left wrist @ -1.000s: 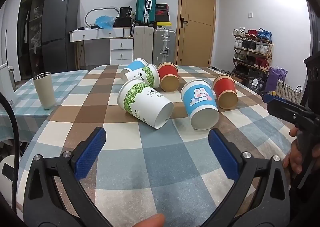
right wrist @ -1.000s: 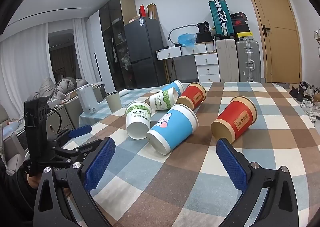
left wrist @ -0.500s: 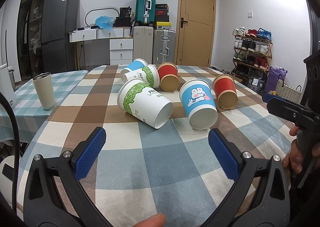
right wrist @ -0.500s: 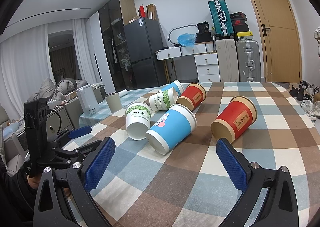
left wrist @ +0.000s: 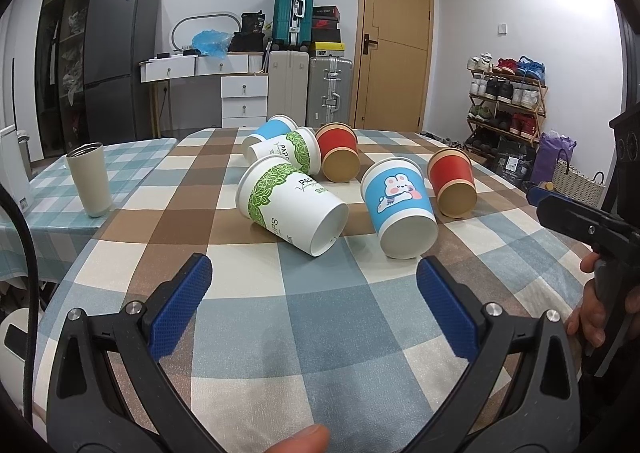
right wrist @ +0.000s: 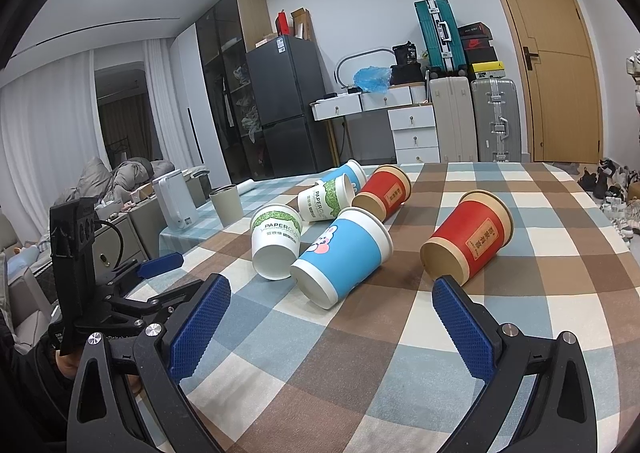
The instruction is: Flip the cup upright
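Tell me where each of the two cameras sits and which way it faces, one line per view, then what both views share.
Left wrist view: sits on the left gripper, low over the near table edge, facing the door wall; its open blue-padded fingers, a fingertip and the right hand show.
Right wrist view: sits on the right gripper, facing across the checked tablecloth toward the fridge; its open fingers show, and the left gripper at left.
Shared: the rabbit cup lying on its side among five other tipped cups.
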The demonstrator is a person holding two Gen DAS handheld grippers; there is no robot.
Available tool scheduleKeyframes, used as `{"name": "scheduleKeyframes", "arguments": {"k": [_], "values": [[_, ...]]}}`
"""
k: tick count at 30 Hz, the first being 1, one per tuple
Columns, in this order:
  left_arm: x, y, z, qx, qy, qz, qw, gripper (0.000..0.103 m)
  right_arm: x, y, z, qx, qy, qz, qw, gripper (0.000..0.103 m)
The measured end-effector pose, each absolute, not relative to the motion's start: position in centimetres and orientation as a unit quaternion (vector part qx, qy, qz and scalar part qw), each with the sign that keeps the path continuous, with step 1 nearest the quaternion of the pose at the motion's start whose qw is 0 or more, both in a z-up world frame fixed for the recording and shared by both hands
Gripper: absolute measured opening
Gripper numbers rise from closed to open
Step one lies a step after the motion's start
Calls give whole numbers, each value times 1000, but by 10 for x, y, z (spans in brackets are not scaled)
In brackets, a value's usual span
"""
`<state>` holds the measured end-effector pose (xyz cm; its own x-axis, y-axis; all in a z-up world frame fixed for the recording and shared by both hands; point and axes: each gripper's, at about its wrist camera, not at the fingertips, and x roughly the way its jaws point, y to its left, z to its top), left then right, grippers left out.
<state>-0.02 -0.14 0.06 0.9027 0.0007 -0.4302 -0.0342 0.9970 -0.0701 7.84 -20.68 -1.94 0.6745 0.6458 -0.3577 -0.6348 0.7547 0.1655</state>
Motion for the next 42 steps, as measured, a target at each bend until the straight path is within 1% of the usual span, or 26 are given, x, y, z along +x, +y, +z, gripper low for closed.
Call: {"name": "scheduleKeyframes", "arguments": {"k": [25,42], "values": [[2,3,-3,-39,224,12,974,102,82,-211,-18,16,203,348,915,103],[17,-14,12,-48,247,-4,968,102,86,-232,-12,24,213,309,926,103]]}}
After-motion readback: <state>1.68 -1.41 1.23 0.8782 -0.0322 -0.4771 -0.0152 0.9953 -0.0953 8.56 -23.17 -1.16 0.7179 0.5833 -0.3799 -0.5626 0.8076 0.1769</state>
